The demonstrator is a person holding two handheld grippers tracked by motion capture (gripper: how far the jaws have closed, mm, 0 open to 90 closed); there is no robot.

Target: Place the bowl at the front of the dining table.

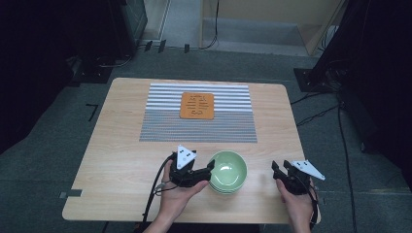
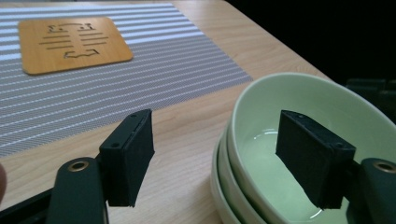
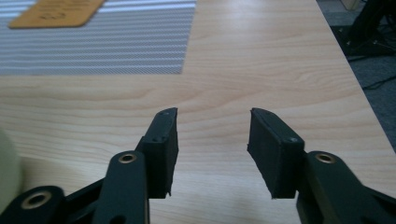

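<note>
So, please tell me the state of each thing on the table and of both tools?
Bowls: stacked, upright, top one empty.
Left tool: open, straddling the top bowl's rim, one jaw inside.
Right tool: open, holding nothing, over bare table.
Coaster: flat on the striped mat.
</note>
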